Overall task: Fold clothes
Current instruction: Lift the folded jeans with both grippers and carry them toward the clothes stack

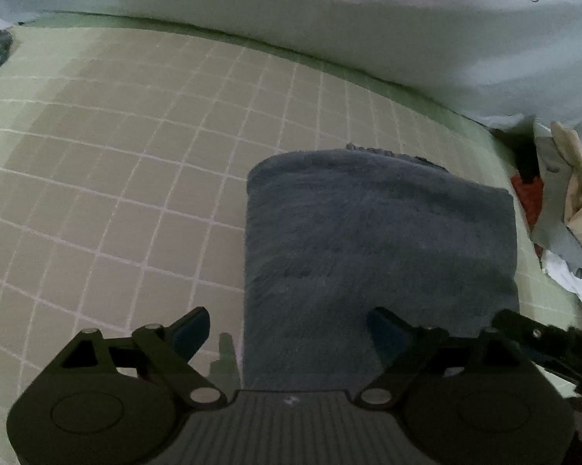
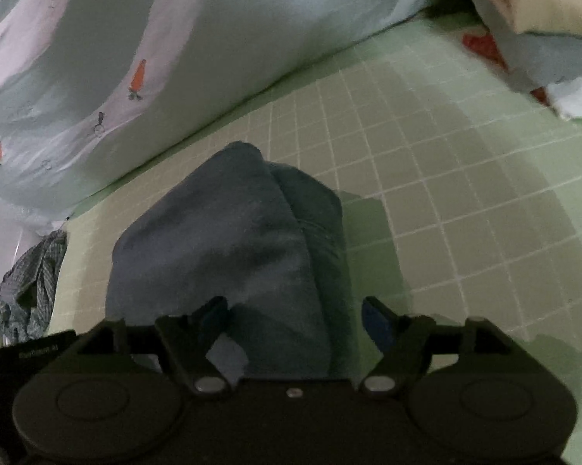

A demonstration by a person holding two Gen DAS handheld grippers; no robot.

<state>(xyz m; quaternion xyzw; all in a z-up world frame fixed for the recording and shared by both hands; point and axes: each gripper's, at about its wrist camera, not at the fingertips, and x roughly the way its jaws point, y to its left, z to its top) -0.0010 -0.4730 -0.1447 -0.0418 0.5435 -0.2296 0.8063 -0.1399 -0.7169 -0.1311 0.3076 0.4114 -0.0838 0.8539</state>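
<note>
At the far left edge of your bed lies a crumpled grey-checked garment (image 2: 33,279), likely waiting its turn, well apart from the piece in hand. Your left gripper (image 1: 287,327) hovers with its fingers (image 1: 192,329) released, spread wide; the left one sits over the pale green grid-patterned bed sheet (image 1: 116,162), the right one over the near end of the folded dark blue fleecy garment (image 1: 380,240). Nothing is pinched between them. That garment lies flat as a neat rectangle on the sheet, just right of centre in the left view, so the fold looks done or nearly so, and the open stance suits either pressing it flat or letting go.

Your right gripper (image 2: 295,316) is also released, its fingers straddling the near end of the same blue bundle without closing on it. From this side the bundle shows a doubled layer along its right edge, which may want tidying.

Behind runs a white carrot-print quilt (image 2: 198,50), bunched along the far side. At the far right sits a heap of mixed beige, grey and red clothes (image 1: 562,209), presumably the unfolded pile.
</note>
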